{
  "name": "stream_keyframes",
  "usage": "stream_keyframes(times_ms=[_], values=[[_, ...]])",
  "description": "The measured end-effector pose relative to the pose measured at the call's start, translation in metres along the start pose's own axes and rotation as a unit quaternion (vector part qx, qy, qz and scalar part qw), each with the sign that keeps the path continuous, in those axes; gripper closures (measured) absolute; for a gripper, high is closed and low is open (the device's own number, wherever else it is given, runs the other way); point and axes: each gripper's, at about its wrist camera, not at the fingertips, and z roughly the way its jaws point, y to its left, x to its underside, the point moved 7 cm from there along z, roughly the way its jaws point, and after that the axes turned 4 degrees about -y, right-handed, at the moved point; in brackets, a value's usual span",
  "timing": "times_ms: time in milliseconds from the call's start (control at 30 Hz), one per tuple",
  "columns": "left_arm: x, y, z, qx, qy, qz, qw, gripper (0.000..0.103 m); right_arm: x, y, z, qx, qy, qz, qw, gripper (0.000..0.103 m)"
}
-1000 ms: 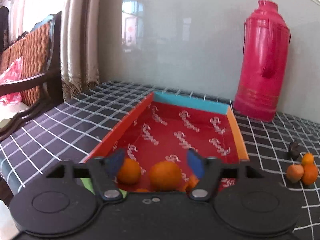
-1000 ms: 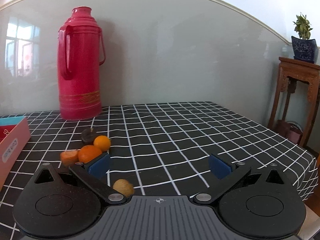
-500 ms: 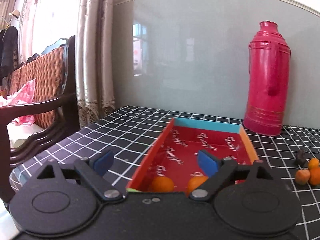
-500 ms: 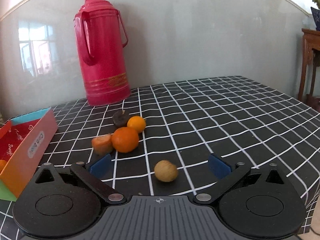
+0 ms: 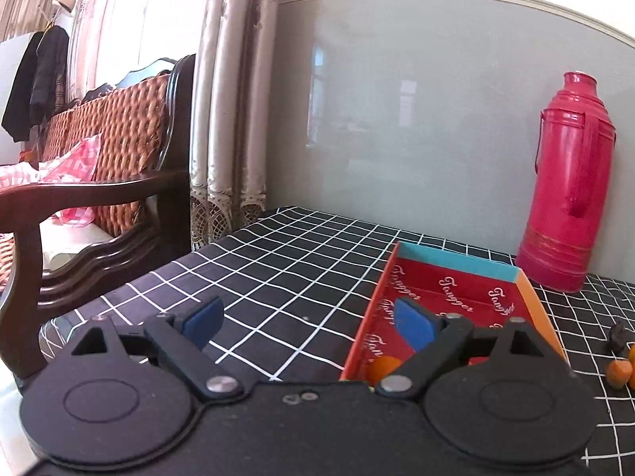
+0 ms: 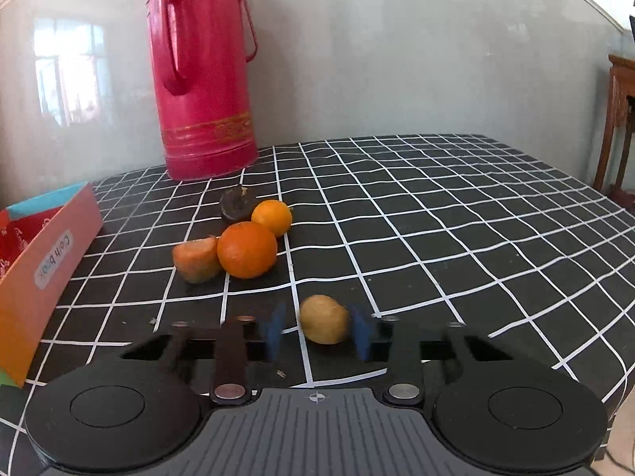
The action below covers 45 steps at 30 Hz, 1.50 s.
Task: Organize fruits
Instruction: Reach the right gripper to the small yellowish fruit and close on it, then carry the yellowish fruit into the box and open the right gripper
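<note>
Left hand-held gripper (image 5: 305, 323) hangs released, fingers spread above the table (image 5: 278, 277), beside the red box (image 5: 456, 297) holding an orange (image 5: 385, 365). Further right, the right hand-held gripper (image 6: 317, 331) brackets a small tan fruit (image 6: 323, 319); its blurred fingers are not clearly clamped.

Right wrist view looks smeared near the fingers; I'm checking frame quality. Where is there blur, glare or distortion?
Right wrist view: the right gripper fingers are motion-blurred around the sharp small tan round fruit. Left wrist view: the left gripper is crisp; the window is overexposed, and fisheye bends the glossy grey wall panel.
</note>
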Motion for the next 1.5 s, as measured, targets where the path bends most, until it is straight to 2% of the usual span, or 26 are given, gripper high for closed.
stream_keyframes(times_ms=[267, 467, 700, 867, 1133, 1500], values=[[0.001, 0.015, 0.001, -0.01, 0.006, -0.013, 0.9998, 0.016, -0.002, 0.021, -0.008, -0.03, -0.015, -0.008, 0.999, 0.075], [0.003, 0.029, 0.003, -0.02, 0.017, -0.032, 0.9991, 0.015, -0.009, 0.051, -0.018, -0.097, -0.033, -0.002, 0.995, 0.075], [0.008, 0.046, 0.006, -0.029, 0.031, -0.041, 0.9982, 0.015, -0.018, 0.103, -0.049, -0.222, -0.077, -0.017, 0.972, 0.075], [0.012, 0.059, 0.007, -0.038, 0.04, -0.044, 0.9975, 0.015, -0.016, 0.15, -0.064, -0.28, -0.087, -0.056, 0.955, 0.075], [0.014, 0.078, 0.005, -0.054, 0.042, -0.048, 0.9965, 0.015, -0.001, 0.19, -0.065, -0.305, -0.073, -0.096, 0.945, 0.075], [0.014, 0.097, 0.006, -0.066, 0.045, -0.057, 0.9952, 0.015, 0.005, 0.206, -0.053, -0.292, -0.058, -0.11, 0.948, 0.074]])
